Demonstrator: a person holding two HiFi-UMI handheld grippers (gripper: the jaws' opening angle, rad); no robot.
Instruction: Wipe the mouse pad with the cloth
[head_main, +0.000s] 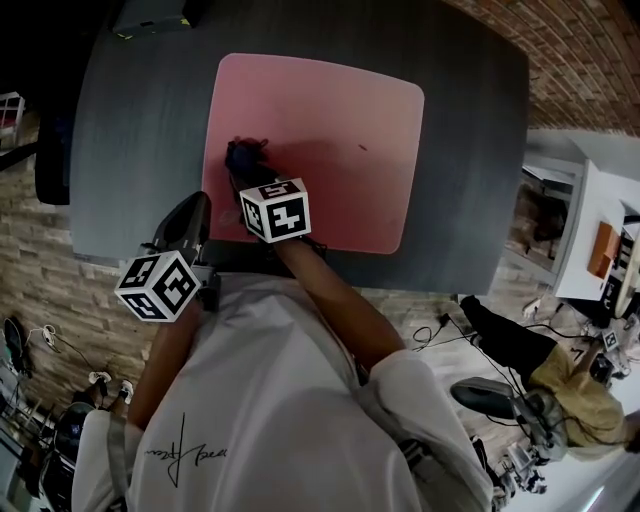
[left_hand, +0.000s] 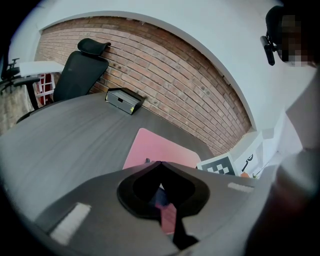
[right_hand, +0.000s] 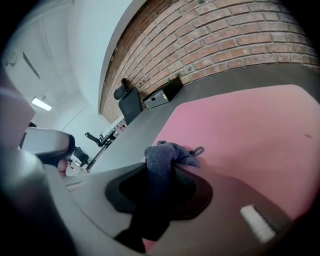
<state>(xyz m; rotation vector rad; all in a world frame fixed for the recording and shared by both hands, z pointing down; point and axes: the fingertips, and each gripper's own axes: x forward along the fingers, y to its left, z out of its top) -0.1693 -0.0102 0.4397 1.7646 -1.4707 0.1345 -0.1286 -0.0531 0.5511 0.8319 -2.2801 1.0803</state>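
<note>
right gripper (head_main: 255, 182) is clamped on the cloth (head_main: 246, 158). in the right gripper view the jaws pinch a bunched fold of dark blue-grey cloth (right_hand: 167, 156) between them, narrow gap filled by the fabric, with the rest of the cloth spilling out past the tips. a small hang loop sticks out on its right side. the cloth's free end rests on the pink mouse pad (head_main: 340, 120), on the pad's left part close to its left edge, roughly midway between near and far edges.

left gripper (head_main: 195, 212) holds nothing. in the left gripper view its jaws are together, tips meeting at the front, nothing between them. it sits over the dark grey table (head_main: 470, 150) just left of the pad's near-left corner, off the pad. cannot tell if it touches the table.

the mouse pad lies flat on the table, rounded corners, and shows pink in the left gripper view (left_hand: 155, 147) and fills much of the right gripper view (right_hand: 250, 125). small dark speck (head_main: 362, 148) on the pad right of the cloth, well apart from it.

a black box (left_hand: 125, 100) sits at the table's far edge, and a black office chair (left_hand: 82, 67) stands beyond it against a brick wall (left_hand: 190, 85).
</note>
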